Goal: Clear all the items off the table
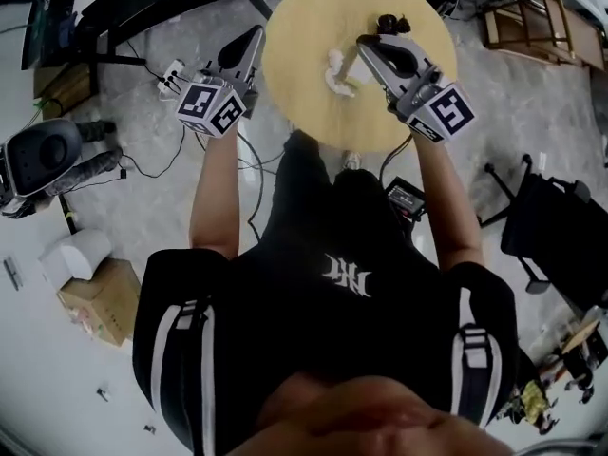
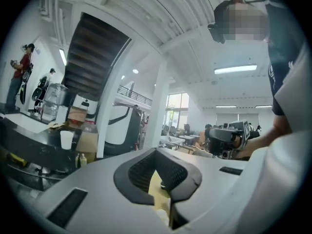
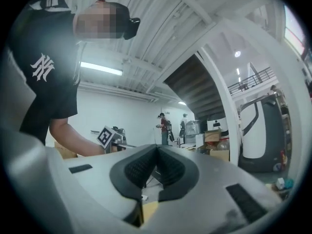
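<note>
A round wooden table [image 1: 408,112] stands in front of me in the head view. On it lie a crumpled white item [image 1: 337,72] and a small dark item [image 1: 391,24] near the far edge. My left gripper [image 1: 256,34] hovers by the table's left rim, shut and empty; its view shows the pads meeting [image 2: 157,152] with nothing between them. My right gripper [image 1: 363,42] is held over the tabletop just right of the white item, also shut with nothing in it [image 3: 157,150]. Both point level, and each camera sees the other gripper.
On the floor, a cardboard box [image 1: 100,302] and a black machine [image 1: 43,155] sit at the left, with cables running between them. A black chair [image 1: 556,231] stands at the right and a wooden frame [image 1: 527,22] at the far right. People [image 3: 163,126] stand in the background.
</note>
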{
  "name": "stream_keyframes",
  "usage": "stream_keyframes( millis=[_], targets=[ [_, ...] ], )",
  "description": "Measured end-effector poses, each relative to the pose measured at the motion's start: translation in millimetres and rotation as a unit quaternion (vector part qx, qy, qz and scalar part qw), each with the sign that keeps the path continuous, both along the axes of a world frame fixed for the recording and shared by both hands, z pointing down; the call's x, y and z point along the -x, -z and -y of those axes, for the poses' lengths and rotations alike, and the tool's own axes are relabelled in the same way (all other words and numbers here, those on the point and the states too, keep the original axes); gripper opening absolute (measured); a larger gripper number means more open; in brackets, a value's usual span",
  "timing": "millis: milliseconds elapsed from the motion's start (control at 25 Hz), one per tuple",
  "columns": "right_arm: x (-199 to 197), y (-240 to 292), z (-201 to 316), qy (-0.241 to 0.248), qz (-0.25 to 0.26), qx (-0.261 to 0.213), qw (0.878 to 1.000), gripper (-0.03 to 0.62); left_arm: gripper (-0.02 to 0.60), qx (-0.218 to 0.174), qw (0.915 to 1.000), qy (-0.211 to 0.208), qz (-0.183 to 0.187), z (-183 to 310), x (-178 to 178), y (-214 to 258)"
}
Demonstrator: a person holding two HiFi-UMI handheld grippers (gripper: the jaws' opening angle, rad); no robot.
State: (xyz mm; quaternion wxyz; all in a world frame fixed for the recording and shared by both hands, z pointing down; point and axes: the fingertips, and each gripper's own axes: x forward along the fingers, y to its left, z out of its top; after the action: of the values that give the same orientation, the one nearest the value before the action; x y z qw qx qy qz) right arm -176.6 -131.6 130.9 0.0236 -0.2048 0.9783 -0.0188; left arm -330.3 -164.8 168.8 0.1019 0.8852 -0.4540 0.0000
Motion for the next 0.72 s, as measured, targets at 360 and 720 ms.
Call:
stream_keyframes(
  millis=[360, 720],
  targets=[
    [-100, -6, -71, -0.050, 0.020, 0.012, 0.998, 0.010, 0.011, 0.048, 0.9985, -0.027, -0.003, -82, -99, -29],
    [-126, -56, -47, -0.120, -0.040, 0.085, 0.988, 0.161, 0.012, 0.028, 0.9971, -0.071, 0.006, -100, -119, -24]
  ],
)
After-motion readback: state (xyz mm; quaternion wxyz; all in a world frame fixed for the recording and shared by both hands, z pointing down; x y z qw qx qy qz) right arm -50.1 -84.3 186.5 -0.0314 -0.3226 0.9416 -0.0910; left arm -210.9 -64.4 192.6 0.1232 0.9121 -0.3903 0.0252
